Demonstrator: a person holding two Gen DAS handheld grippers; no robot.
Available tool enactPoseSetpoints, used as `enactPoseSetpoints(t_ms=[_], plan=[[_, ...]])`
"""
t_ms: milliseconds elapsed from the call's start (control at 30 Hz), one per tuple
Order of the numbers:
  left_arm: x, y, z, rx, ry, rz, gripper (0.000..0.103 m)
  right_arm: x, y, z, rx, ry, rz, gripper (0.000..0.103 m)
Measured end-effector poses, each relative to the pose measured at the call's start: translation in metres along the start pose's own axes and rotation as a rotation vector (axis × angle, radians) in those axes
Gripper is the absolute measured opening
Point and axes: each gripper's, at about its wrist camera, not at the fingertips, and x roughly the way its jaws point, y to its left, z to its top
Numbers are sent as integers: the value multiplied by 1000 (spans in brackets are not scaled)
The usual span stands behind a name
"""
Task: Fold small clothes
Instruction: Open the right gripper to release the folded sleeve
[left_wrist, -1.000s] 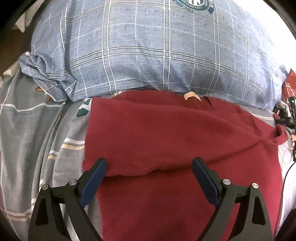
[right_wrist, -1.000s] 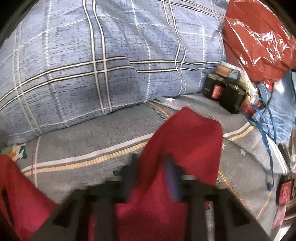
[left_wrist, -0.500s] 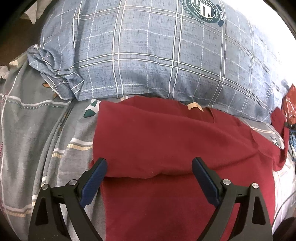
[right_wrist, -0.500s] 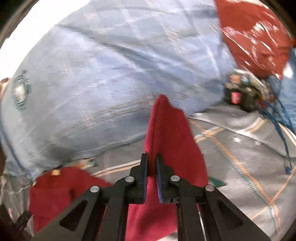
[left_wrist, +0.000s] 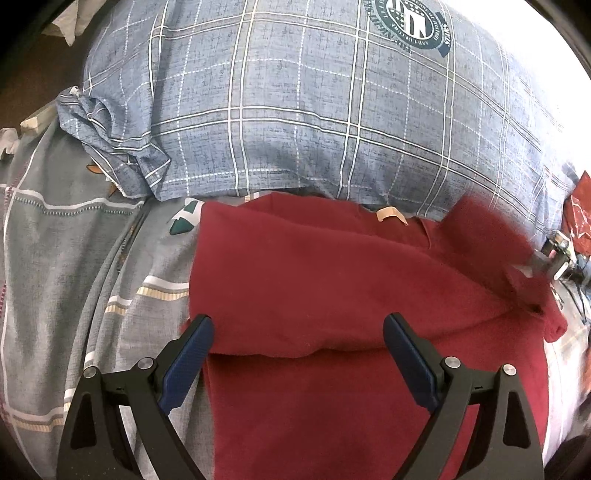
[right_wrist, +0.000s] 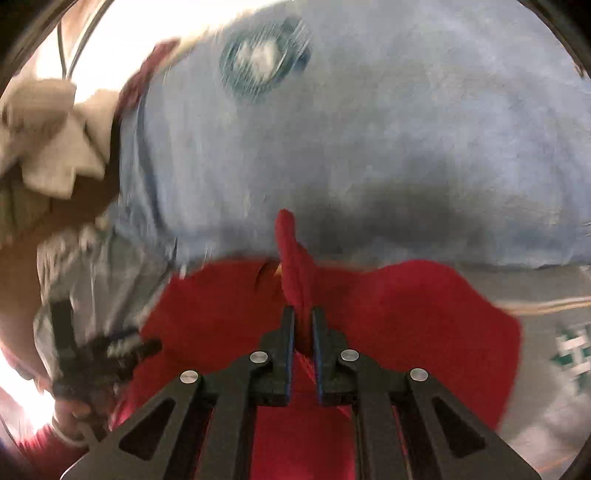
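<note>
Above red shirt (right_wrist: 424, 306), right gripper (right_wrist: 303, 314) clamped.

Bed (left_wrist: 55, 258): red shirt (left_wrist: 314, 280), pillow (left_wrist: 295, 110)

Across the top of my frame I'm seeing a blue plaid pillow (left_wrist: 295, 110) lying on the grey striped bedsheet (left_wrist: 55, 240), with a red plastic bag (left_wrist: 580, 218) sitting at the right edge.
</note>
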Motion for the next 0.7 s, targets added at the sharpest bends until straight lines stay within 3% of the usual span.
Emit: enactPoseSetpoints(t_ms=[100,167,200,333,400,533,633,700], plan=[[0,0,0,6,6,-14,93,51,13,-28,-4,172,13,20],[0,-1,0,12,9,-17,94,61,14,-38,14,234,12,27],[0,-2,-1,13,8,-18,94,56,14,-39,20,231,17,31],[-2,-7,-2,9,36,-56,94,8,15,-33,70,119,-3,65],[-7,-14,-2,22,59,-90,94,-13,12,-36,77,59,-41,69],[-24,-37,-1,82,18,-135,94,-33,-17,-45,158,-14,-77,70],[-12,-51,2,80,64,-156,94,-32,-51,-43,276,-42,-116,70],[4,-59,11,54,73,-130,94,-38,-74,-43,334,-61,-149,70]])
